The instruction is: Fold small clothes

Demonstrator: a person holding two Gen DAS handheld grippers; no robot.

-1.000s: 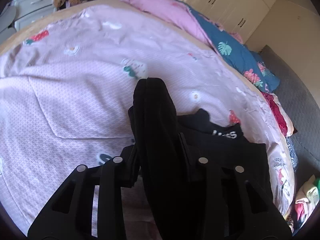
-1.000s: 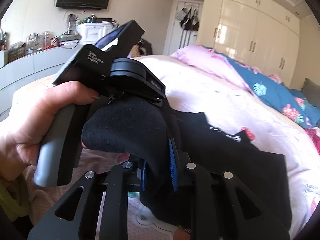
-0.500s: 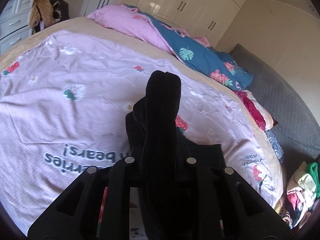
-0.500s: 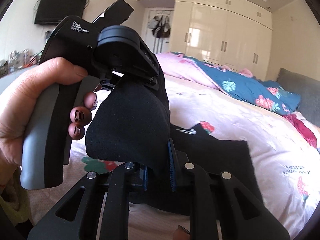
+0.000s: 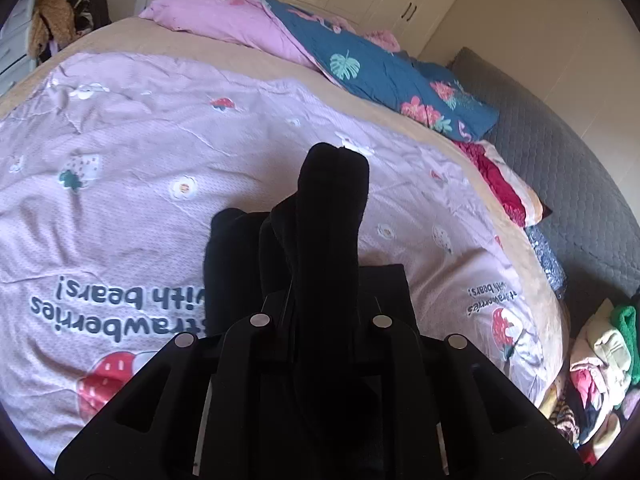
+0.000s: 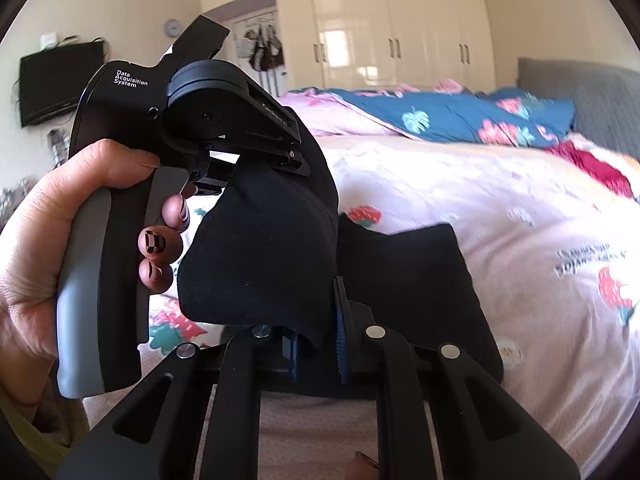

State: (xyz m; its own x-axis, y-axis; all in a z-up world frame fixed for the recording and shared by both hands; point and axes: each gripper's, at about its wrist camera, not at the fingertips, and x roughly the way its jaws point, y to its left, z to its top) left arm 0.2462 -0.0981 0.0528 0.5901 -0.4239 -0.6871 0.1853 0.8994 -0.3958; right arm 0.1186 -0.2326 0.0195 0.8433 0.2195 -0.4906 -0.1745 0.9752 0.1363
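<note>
Left gripper [image 5: 320,312]: pinching a bunched edge of the black garment [image 5: 332,216].
Right gripper [image 6: 316,344]: clamped on another edge, just beside.
Garment: hangs ahead of both tools above the bedspread [image 5: 120,184].
Handling: likely light, limp; grip corners.

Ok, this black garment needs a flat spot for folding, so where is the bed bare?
Free: the pink strawberry-print cover, from the black garment up to the pink pillow. Crowded: the far edge, with the teal floral quilt and red fabric, and the clothes pile off the corner. The left gripper and right gripper both clamp the garment.
</note>
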